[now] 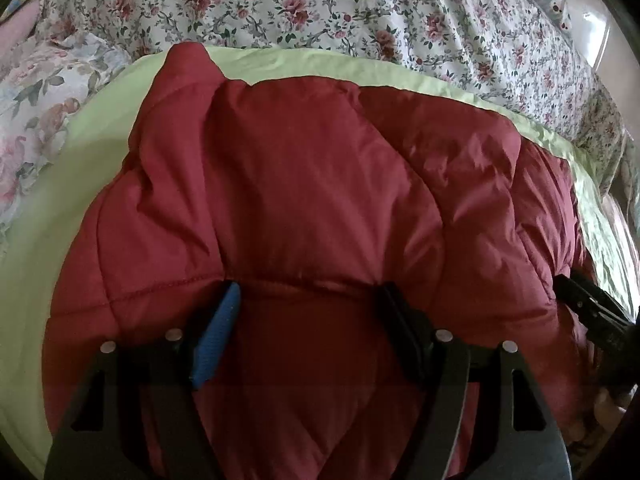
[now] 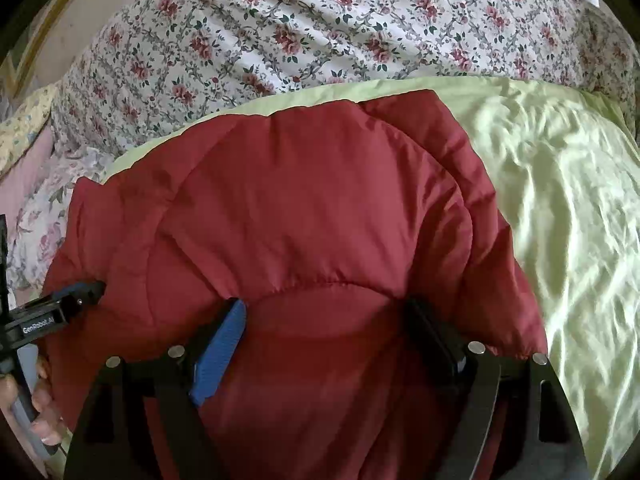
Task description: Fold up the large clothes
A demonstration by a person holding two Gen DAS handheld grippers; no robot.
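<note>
**Both claws clamped on one red jacket**

Left gripper (image 1: 308, 300) has a thick roll of the red puffer jacket (image 1: 304, 184) pinched between its blue pad (image 1: 218, 336) and its black pad; you hold it gripped, not released. Right gripper (image 2: 324, 316) grips the same way, padded fabric bulging between its two fingers. You see one jacket only. It lies on one pale green sheet (image 2: 560, 208), reaching that sheet's far edge. Beyond that edge sits one floral quilt (image 2: 320, 28). Each wrist view shows the other claw beside the jacket. Your left hand (image 2: 38, 404) wraps its handle.
</note>
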